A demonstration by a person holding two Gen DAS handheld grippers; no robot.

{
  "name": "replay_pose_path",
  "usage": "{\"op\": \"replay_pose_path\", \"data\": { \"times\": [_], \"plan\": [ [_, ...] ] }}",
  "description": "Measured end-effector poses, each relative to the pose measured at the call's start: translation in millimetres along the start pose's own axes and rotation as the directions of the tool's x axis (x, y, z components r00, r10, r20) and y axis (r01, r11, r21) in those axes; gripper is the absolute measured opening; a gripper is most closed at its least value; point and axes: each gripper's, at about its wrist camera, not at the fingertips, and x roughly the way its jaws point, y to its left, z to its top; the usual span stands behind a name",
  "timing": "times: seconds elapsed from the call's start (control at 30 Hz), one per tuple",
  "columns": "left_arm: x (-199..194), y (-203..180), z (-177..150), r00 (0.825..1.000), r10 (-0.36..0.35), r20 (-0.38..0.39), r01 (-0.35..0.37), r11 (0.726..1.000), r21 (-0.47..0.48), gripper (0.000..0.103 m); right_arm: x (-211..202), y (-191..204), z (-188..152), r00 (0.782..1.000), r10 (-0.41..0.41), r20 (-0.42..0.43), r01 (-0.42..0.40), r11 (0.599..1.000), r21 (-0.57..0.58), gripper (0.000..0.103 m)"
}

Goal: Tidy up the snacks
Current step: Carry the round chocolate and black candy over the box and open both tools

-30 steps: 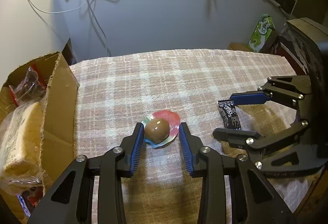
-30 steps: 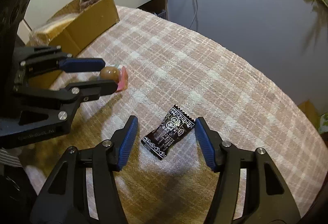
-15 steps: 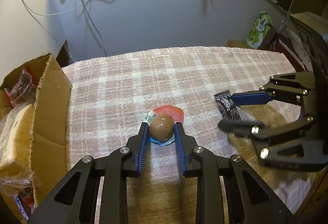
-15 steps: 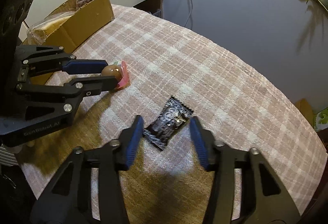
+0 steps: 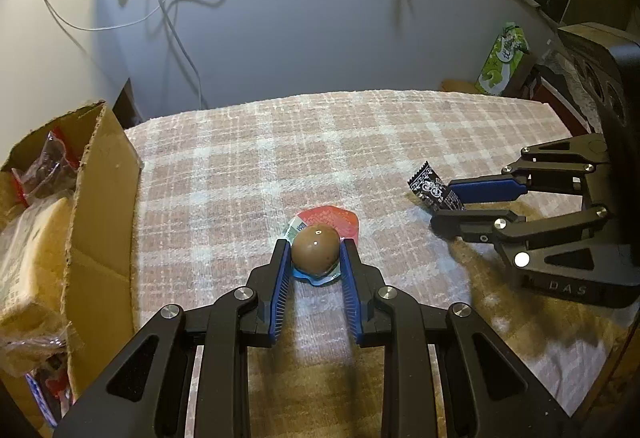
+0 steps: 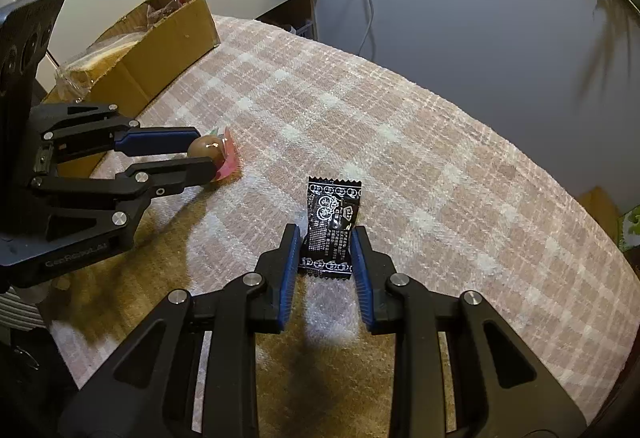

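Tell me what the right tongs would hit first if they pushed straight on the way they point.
The right tongs are shut on the black packet, so it travels along; past it, probably the checked cloth, since they point steeply down.

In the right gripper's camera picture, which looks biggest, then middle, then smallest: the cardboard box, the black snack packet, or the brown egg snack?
1. cardboard box, biggest, though farthest away.
2. black snack packet; it is nearest the camera, which helps it look large.
3. brown egg snack, smallest.
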Motion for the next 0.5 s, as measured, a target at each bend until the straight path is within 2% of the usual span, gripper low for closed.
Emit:
{"op": "replay_pose_path", "data": {
  "times": [0.23,0.5],
  "plan": [
    [-17.6,0.4,-1.1,0.999,-0.015,0.028,0.015,1.000,-0.008,0.024,-13.5,-0.8,-1.2,0.999,0.011,0.032,-0.012,1.000,0.027,0.027],
    [-50.5,9.8,-6.3,0.997,-0.015,0.081,0.017,0.999,-0.031,0.024,-33.9,20.4,6.3,0.997,0.018,0.069,-0.019,1.000,0.002,0.027]
  ]
}}
